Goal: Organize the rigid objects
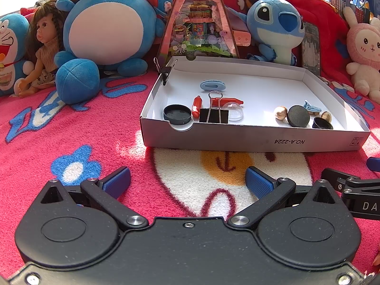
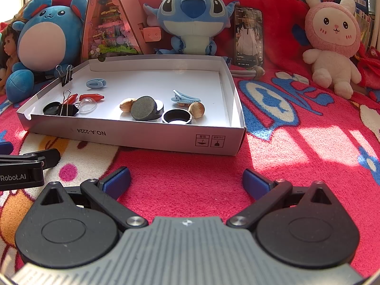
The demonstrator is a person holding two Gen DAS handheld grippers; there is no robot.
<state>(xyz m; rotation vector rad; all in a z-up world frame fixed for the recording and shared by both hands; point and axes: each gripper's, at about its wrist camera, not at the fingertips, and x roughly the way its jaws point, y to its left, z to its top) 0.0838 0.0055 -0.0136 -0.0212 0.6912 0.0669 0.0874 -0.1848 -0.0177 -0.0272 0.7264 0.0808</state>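
A shallow white box lies on the pink blanket and holds small rigid items: a black binder clip, two red pieces, a black lid, a clear dome, a blue oval brush, nuts, a grey disc, a black ring and a blue hair clip. My left gripper is open and empty in front of the box. My right gripper is open and empty, also short of the box.
Plush toys stand behind the box: a blue round one, Stitch, a pink rabbit and a doll. A pink triangular toy house and a phone lean at the back. A small binder clip grips the box's left wall.
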